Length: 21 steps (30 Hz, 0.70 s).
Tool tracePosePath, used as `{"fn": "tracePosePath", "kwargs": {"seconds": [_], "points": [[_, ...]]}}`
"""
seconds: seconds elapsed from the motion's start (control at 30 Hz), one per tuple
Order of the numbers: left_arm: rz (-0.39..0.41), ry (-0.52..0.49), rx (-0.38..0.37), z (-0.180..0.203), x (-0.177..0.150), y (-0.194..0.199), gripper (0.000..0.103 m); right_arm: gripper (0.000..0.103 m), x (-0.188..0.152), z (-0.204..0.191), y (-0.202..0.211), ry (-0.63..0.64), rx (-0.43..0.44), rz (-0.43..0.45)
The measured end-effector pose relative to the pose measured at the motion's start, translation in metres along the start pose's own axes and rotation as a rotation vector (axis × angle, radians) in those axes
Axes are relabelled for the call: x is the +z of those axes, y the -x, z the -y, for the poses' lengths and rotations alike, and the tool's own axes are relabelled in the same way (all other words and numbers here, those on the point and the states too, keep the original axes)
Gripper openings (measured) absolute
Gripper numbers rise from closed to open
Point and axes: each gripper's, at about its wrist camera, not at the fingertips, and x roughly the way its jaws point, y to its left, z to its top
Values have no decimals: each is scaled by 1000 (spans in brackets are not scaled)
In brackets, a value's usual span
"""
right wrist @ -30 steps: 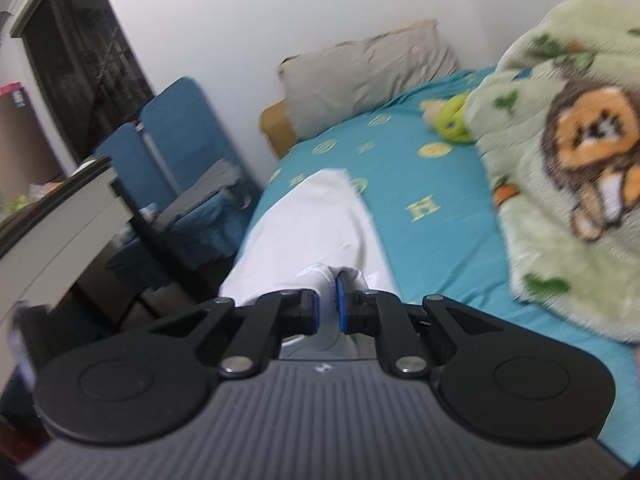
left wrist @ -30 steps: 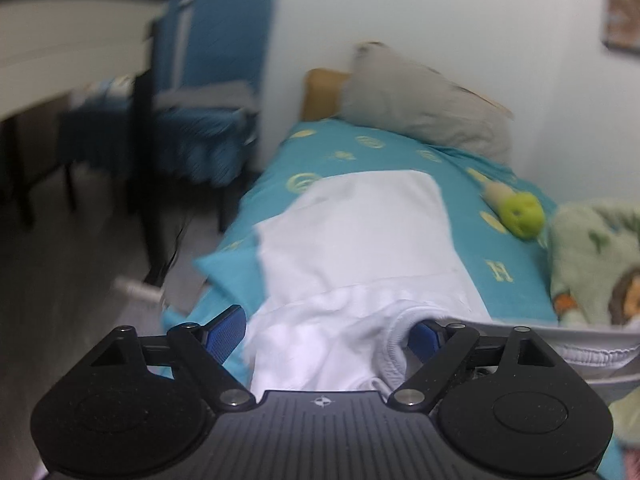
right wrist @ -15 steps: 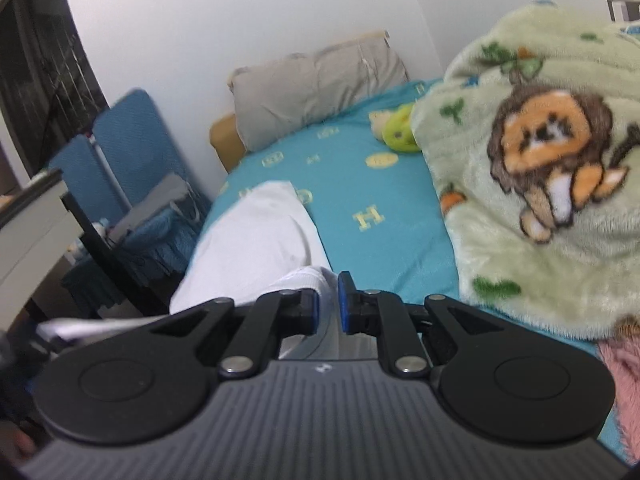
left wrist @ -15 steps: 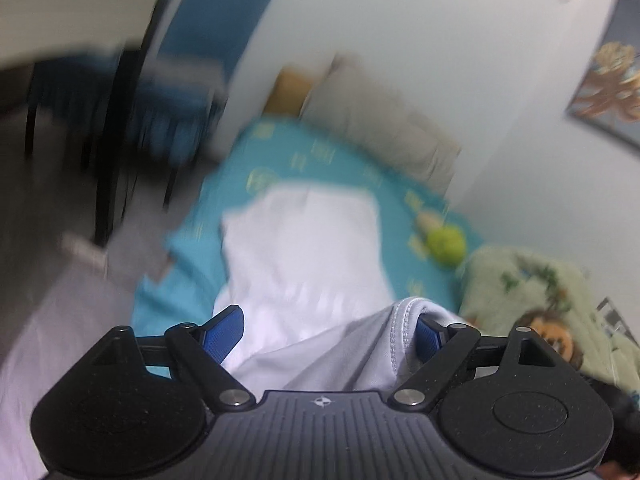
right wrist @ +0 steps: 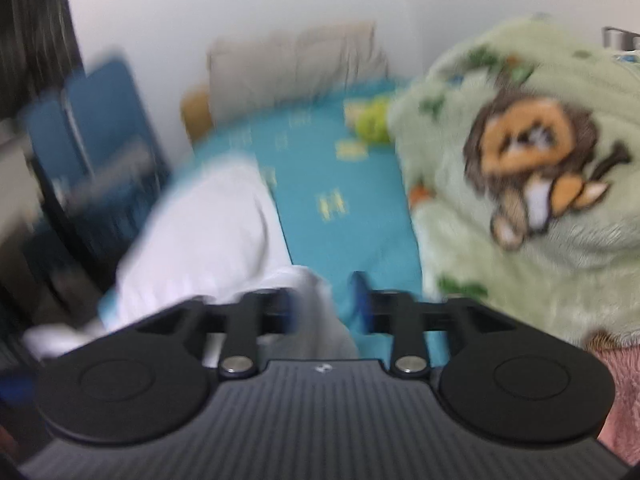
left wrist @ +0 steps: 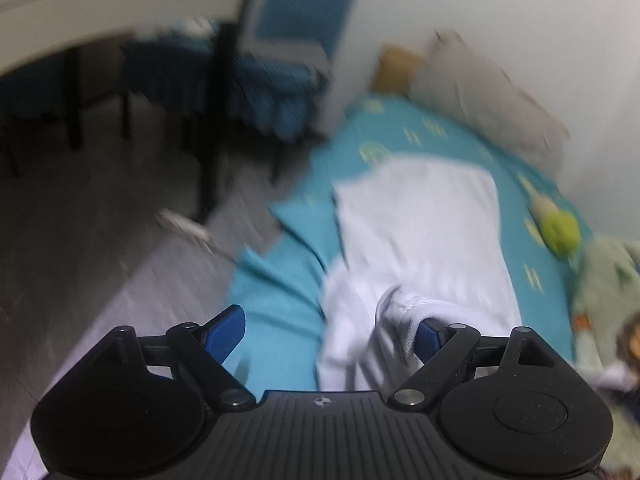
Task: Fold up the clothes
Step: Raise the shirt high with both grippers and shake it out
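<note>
A white garment [left wrist: 420, 220] lies lengthwise on the teal bed sheet [left wrist: 280, 300], its near end bunched with an elastic hem [left wrist: 400, 304]. My left gripper [left wrist: 328, 330] is open; the bunched hem lies against its right finger. In the right wrist view the same white garment [right wrist: 208, 224] lies left of centre. My right gripper [right wrist: 324, 304] is open, its jaws apart, with the near fold of cloth by the left finger. Both views are motion-blurred.
A green lion blanket [right wrist: 520, 160] fills the bed's right side. A grey pillow [left wrist: 488, 92] and a green plush toy [left wrist: 560, 232] lie at the head. Blue chairs [left wrist: 280, 60] and a white table [left wrist: 100, 0] stand left on the floor.
My right gripper was shut on the garment's edge and now has its jaws apart. The left gripper has swung left, with the hem still at its right finger.
</note>
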Motion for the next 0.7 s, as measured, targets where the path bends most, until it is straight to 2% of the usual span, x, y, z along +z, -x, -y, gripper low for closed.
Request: {"fn": "tracePosePath", "kwargs": {"seconds": [0.03, 0.17, 0.23, 0.3, 0.37, 0.47, 0.63, 0.7], "points": [[35, 9, 12, -1, 2, 3, 88, 54, -3, -3, -9, 31, -23, -46], [110, 32, 19, 1, 7, 14, 88, 57, -17, -9, -30, 93, -53, -159], [138, 41, 21, 4, 8, 18, 88, 57, -20, -6, -33, 75, -64, -162], [157, 62, 23, 6, 11, 21, 90, 57, -12, 0, -23, 22, -62, -108], [152, 162, 1, 1, 19, 25, 91, 57, 0, 5, -10, -39, -53, -50], [251, 196, -41, 1, 34, 49, 91, 57, 35, 0, 26, -49, -12, 102], [479, 122, -94, 25, 78, 119, 91, 57, 105, -24, 98, -53, 39, 328], [527, 123, -109, 36, 104, 147, 91, 57, 133, -33, 127, -56, 67, 405]]}}
